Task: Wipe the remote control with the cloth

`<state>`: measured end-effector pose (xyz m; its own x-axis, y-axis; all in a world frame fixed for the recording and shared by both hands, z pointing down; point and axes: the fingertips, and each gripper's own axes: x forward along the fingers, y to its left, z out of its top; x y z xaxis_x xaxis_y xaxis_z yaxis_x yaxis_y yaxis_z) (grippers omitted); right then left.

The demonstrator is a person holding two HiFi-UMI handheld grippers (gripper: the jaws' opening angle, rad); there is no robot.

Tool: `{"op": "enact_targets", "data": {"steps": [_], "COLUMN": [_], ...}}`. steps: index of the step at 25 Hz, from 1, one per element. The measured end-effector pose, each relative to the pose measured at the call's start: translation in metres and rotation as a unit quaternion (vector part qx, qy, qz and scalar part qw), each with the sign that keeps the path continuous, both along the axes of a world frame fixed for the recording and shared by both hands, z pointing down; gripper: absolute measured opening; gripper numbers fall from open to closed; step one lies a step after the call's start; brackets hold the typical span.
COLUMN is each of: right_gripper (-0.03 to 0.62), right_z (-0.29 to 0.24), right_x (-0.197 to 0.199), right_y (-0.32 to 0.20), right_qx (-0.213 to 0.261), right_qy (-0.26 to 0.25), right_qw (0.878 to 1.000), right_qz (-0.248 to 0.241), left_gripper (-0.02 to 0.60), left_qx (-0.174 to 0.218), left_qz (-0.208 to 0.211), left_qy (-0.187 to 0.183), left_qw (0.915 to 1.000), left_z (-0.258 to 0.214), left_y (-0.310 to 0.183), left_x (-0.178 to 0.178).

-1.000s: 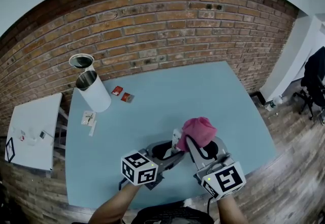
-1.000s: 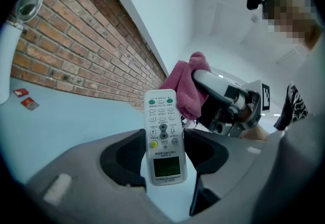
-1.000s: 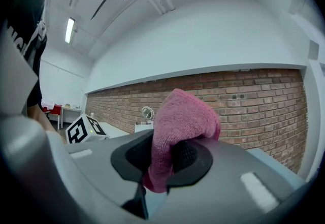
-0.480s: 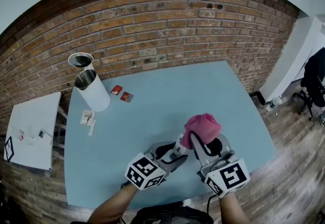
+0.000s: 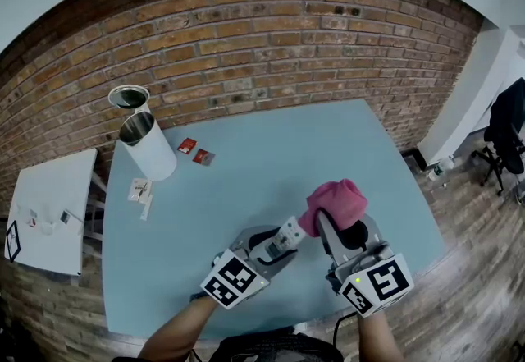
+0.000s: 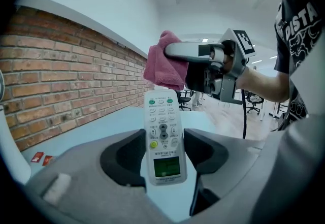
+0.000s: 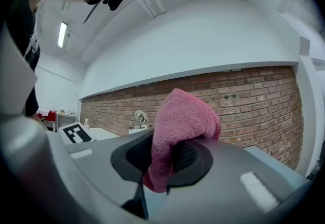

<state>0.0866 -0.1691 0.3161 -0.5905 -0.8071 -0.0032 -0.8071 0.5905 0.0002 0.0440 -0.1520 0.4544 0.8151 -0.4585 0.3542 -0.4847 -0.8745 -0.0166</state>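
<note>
1. Remote control (image 6: pixel 163 136) (image 5: pixel 287 235), slim white plastic with a small green screen, is lying face-up, clamped between the left gripper's (image 6: pixel 163 153) jaws.
2. Right gripper (image 7: pixel 167 159) is pinching a crumpled pink cloth (image 7: pixel 177 126) (image 5: pixel 336 203) beside the remote's far end.

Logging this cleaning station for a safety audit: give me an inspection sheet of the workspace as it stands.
Surface: light blue table, no spills seen.
Job's things: white remote, buttons up; pink cloth, bunched, at the remote's far end.
Clutter: open white canister, ring-shaped item behind it, two red packets, small card, all far left.
Claws: left claw shut on remote; right claw shut on cloth.
Cables: black cable hanging from right claw.
Surroundings: brick wall, white side table, office chair.
</note>
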Motion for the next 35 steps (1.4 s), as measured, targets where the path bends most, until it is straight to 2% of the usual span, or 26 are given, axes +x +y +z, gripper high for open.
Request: {"op": "enact_targets", "data": {"steps": [3, 14, 16, 17, 18, 19, 20, 22, 24, 26, 27, 28, 29, 30, 31, 33, 35], "right_gripper": [0.063, 0.063, 0.063, 0.063, 0.063, 0.063, 0.063, 0.063, 0.063, 0.063, 0.063, 0.063, 0.063, 0.063, 0.063, 0.063, 0.063], "right_z": [0.005, 0.001, -0.001, -0.004, -0.009, -0.013, -0.016, -0.018, -0.016, -0.014, -0.013, -0.012, -0.013, -0.013, -0.014, -0.016, -0.018], "right_x": [-0.009, -0.013, -0.013, -0.011, -0.008, -0.004, -0.002, -0.005, -0.016, -0.029, -0.035, -0.041, -0.045, -0.048, -0.050, -0.051, -0.052], "right_y": [0.003, 0.003, 0.004, 0.003, 0.003, 0.003, 0.003, 0.007, 0.015, 0.023, 0.027, 0.030, 0.033, 0.035, 0.035, 0.035, 0.035], "right_qx": [-0.007, -0.011, -0.010, -0.008, -0.005, -0.002, 0.001, 0.007, 0.011, 0.015, 0.017, 0.020, 0.024, 0.027, 0.030, 0.036, 0.042], "right_qy": [0.004, -0.015, -0.024, -0.034, -0.046, -0.056, -0.062, -0.061, -0.055, -0.054, -0.053, -0.053, -0.053, -0.051, -0.049, -0.038, -0.026], "right_qw": [1.000, 1.000, 0.999, 0.999, 0.999, 0.998, 0.998, 0.998, 0.998, 0.997, 0.996, 0.995, 0.994, 0.994, 0.994, 0.994, 0.994], "right_qz": [-0.020, -0.024, -0.023, -0.018, -0.010, -0.004, -0.001, -0.012, -0.035, -0.059, -0.071, -0.082, -0.089, -0.094, -0.096, -0.096, -0.095], "left_gripper": [0.236, 0.236, 0.236, 0.236, 0.236, 0.236, 0.236, 0.236, 0.236, 0.236, 0.236, 0.236, 0.236, 0.236, 0.236, 0.236, 0.236], "left_qx": [0.018, 0.084, 0.072, 0.049, 0.010, -0.040, -0.093, -0.180, -0.231, -0.263, -0.274, -0.282, -0.287, -0.290, -0.291, -0.292, -0.292], "left_qz": [0.007, 0.050, 0.053, 0.053, 0.053, 0.053, 0.054, 0.062, 0.075, 0.098, 0.112, 0.126, 0.138, 0.146, 0.152, 0.159, 0.161], "left_qy": [-0.015, -0.063, -0.045, -0.012, 0.042, 0.112, 0.188, 0.318, 0.412, 0.485, 0.510, 0.528, 0.536, 0.538, 0.534, 0.521, 0.501], "left_qw": [0.9997, 0.9932, 0.9950, 0.9973, 0.9977, 0.9915, 0.9763, 0.9287, 0.8781, 0.8285, 0.8073, 0.7913, 0.7817, 0.7783, 0.7789, 0.7861, 0.7983], "left_z": [-0.002, -0.006, -0.007, -0.011, -0.018, -0.027, -0.038, -0.060, -0.080, -0.097, -0.103, -0.108, -0.111, -0.112, -0.112, -0.110, -0.105], "left_y": [0.002, 0.027, 0.030, 0.031, 0.031, 0.031, 0.029, 0.023, 0.016, 0.012, 0.012, 0.013, 0.015, 0.017, 0.019, 0.024, 0.028], "left_x": [0.000, 0.009, 0.008, 0.007, 0.004, 0.001, -0.005, -0.018, -0.031, -0.040, -0.043, -0.045, -0.045, -0.045, -0.044, -0.040, -0.036]}}
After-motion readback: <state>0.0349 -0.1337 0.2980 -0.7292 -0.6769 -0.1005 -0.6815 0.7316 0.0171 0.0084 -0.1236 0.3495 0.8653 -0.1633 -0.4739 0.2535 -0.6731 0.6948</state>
